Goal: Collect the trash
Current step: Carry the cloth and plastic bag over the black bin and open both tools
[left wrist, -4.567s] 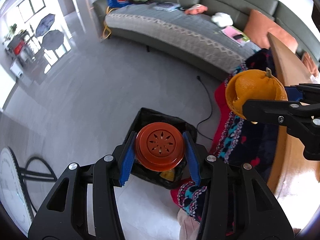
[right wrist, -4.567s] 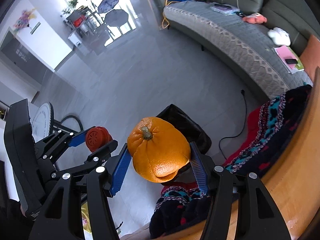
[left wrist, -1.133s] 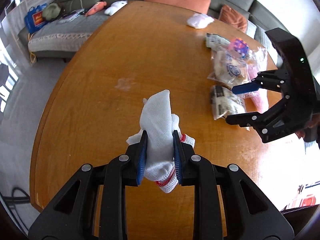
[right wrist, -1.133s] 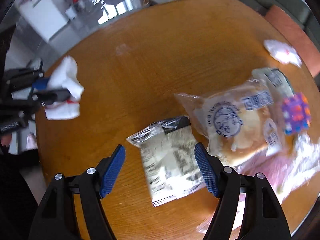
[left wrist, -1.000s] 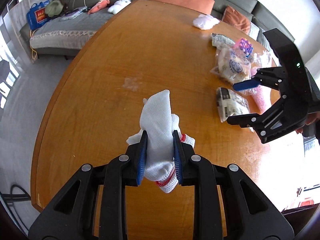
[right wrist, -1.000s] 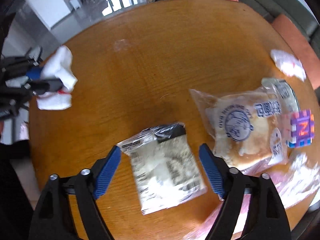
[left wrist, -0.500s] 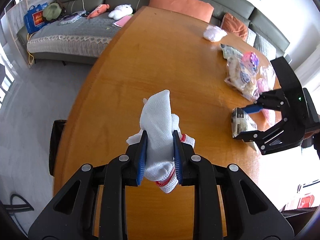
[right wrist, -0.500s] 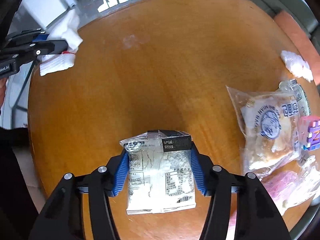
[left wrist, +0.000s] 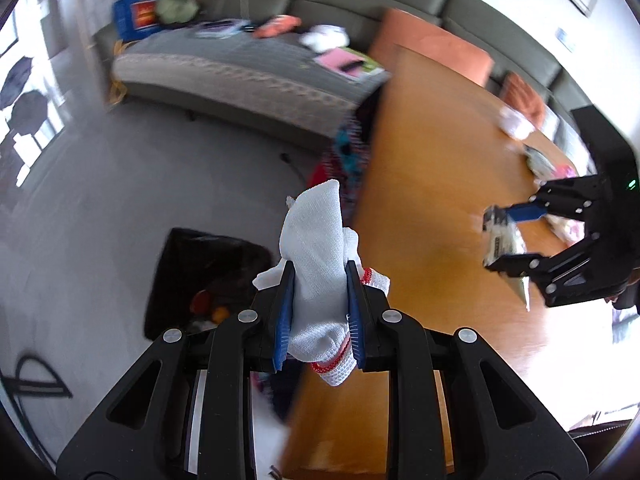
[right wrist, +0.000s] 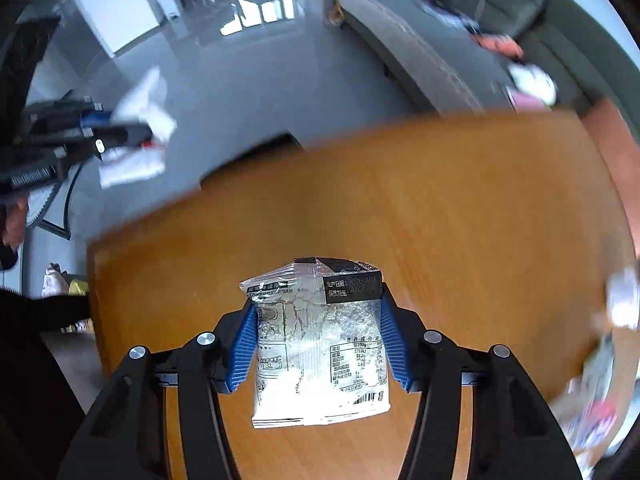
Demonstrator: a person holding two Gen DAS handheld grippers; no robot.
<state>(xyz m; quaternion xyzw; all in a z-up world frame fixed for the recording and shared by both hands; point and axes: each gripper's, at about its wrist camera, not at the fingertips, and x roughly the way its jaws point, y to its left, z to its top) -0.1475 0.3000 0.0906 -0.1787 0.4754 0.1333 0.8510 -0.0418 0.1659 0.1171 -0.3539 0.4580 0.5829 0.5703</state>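
Note:
My left gripper [left wrist: 319, 276] is shut on a crumpled white cloth with a red hem [left wrist: 318, 248]. It hangs past the edge of the wooden table [left wrist: 432, 184], above the floor and near the black trash bag [left wrist: 200, 272]. My right gripper [right wrist: 316, 324] is shut on a clear snack packet with a black label [right wrist: 318, 336] and holds it over the table [right wrist: 440, 208]. The left wrist view shows the right gripper [left wrist: 516, 236] with the packet [left wrist: 500, 236] to the right. The right wrist view shows the left gripper [right wrist: 120, 132] with the cloth [right wrist: 140, 136] at far left.
The trash bag holds an orange and red items [left wrist: 212, 308]. A grey sofa [left wrist: 248, 68] with clutter runs along the back. A patterned dark garment [left wrist: 348, 152] hangs at the table's edge. More wrapped snacks [right wrist: 600, 400] lie at the table's right end.
My left gripper has swung with the cloth from over the table out past its edge toward the trash bag. My right gripper, shut on the packet, has lifted it and turned toward the table's edge.

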